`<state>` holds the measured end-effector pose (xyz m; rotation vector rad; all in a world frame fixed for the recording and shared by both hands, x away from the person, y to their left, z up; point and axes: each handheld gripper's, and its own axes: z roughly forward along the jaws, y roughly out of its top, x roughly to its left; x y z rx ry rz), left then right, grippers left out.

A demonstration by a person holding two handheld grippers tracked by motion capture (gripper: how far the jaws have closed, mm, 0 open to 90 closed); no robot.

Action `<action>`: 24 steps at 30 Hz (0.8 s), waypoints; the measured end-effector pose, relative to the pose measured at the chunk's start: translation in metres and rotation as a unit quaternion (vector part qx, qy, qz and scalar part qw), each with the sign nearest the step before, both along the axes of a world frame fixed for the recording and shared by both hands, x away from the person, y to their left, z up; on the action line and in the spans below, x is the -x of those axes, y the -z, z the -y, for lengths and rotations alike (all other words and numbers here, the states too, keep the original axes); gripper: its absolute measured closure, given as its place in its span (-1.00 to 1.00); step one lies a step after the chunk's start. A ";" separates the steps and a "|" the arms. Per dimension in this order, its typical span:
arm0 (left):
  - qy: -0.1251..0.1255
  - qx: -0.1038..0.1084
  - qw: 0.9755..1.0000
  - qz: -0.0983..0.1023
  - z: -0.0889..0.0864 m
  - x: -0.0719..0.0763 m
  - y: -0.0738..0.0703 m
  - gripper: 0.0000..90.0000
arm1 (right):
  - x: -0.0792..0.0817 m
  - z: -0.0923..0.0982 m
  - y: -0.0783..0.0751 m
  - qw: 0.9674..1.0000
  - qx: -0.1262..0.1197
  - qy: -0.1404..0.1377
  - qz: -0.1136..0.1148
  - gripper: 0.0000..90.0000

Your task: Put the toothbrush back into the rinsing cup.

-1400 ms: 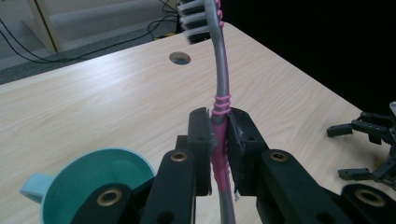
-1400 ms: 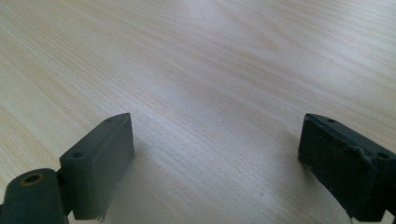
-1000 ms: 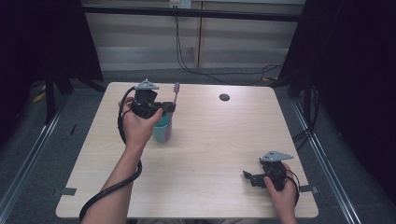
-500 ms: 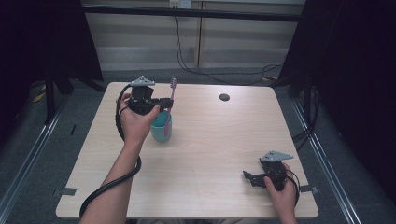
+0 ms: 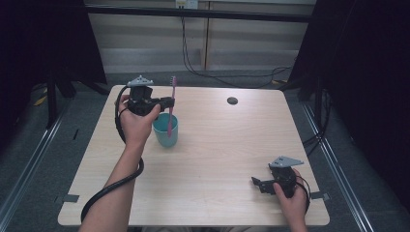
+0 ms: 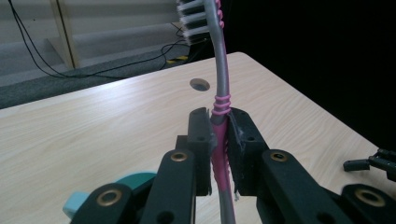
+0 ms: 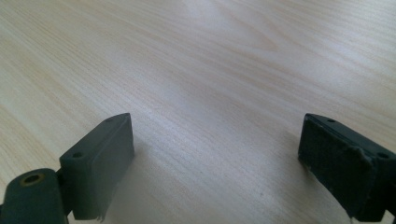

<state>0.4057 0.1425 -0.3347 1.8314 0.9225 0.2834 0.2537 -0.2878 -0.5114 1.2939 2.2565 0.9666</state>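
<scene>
A pink and grey toothbrush [image 5: 171, 104] stands upright, bristles up, with its lower end inside a teal cup [image 5: 165, 130] on the table's left half. My left gripper [image 5: 168, 102] is shut on the toothbrush handle [image 6: 220, 140] just above the cup rim [image 6: 135, 179]. The black pads [image 6: 201, 137] press on the pink grip from both sides. My right gripper [image 5: 256, 183] rests low over the wood at the front right, open, its two jaws wide apart with bare table [image 7: 210, 116] between them.
The light wood table [image 5: 217, 145] has a round cable hole [image 5: 232, 100] at the back right. A black cable loops from the left gripper down along the person's forearm. Dark curtains flank the table on both sides.
The left gripper has drawn back and slightly left with the toothbrush, bringing it upright in the cup. The right gripper has stayed where it was.
</scene>
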 end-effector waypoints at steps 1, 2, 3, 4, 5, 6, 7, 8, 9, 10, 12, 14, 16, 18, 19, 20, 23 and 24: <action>0.001 -0.003 1.000 0.001 0.000 -0.001 0.000 0.79 | 0.000 0.000 0.000 1.000 0.000 0.000 0.000 -0.77; 0.001 0.000 1.000 0.000 0.000 -0.001 0.000 0.79 | 0.000 0.000 0.000 1.000 0.000 0.001 -0.001 -0.77; 0.001 0.001 1.000 0.000 0.000 -0.002 0.001 0.79 | 0.000 0.000 0.000 1.000 0.000 0.000 0.000 -0.77; -0.001 0.002 1.000 0.001 0.000 -0.003 0.001 0.79 | 0.000 0.000 0.000 1.000 0.000 0.000 0.000 -0.77; -0.001 0.003 1.000 0.000 0.000 -0.003 0.001 0.79 | 0.000 0.000 0.000 1.000 0.000 0.000 0.000 -0.77; -0.001 0.002 1.000 0.000 0.000 -0.004 0.002 0.79 | 0.000 0.000 0.000 1.000 0.000 0.000 0.000 -0.77; -0.002 0.001 1.000 0.001 -0.001 -0.005 0.002 0.79 | 0.000 0.000 0.000 1.000 0.000 0.000 0.000 -0.77; -0.004 0.002 1.000 0.001 -0.001 -0.005 0.002 0.79 | 0.000 0.000 0.000 1.000 0.000 0.001 -0.001 -0.77; -0.003 0.001 1.000 0.000 -0.002 -0.006 0.003 0.79 | 0.000 0.000 0.000 1.000 0.000 0.000 0.000 -0.77; -0.006 0.003 1.000 0.001 -0.002 -0.007 0.003 0.79 | 0.000 0.000 0.000 1.000 0.000 0.000 0.000 -0.77; -0.008 0.004 1.000 0.000 -0.003 -0.008 0.003 0.79 | 0.000 0.000 0.000 1.000 0.000 0.000 0.000 -0.77; -0.009 0.005 1.000 0.000 -0.003 -0.009 0.004 0.79 | 0.000 0.000 0.000 1.000 0.000 0.000 0.000 -0.77; -0.010 0.006 1.000 -0.001 -0.004 -0.010 0.004 0.79 | 0.000 0.000 0.000 1.000 0.000 0.001 -0.001 -0.77; -0.011 0.006 1.000 0.000 -0.005 -0.011 0.004 0.79 | 0.000 0.000 0.000 1.000 0.000 0.000 0.000 -0.77; -0.014 0.008 1.000 0.001 -0.006 -0.012 0.004 0.79 | 0.000 0.000 0.000 1.000 0.000 0.000 0.000 -0.77; -0.013 0.010 1.000 0.000 -0.006 -0.012 0.004 0.79 | 0.000 0.000 0.000 1.000 0.000 0.000 0.000 -0.77; -0.014 0.011 1.000 0.002 -0.005 -0.014 0.004 0.79 | 0.000 0.000 0.000 1.000 0.000 0.001 -0.001 -0.77; -0.014 0.013 1.000 0.002 -0.005 -0.014 0.004 0.79 | 0.000 0.000 0.000 1.000 0.000 0.000 0.000 -0.77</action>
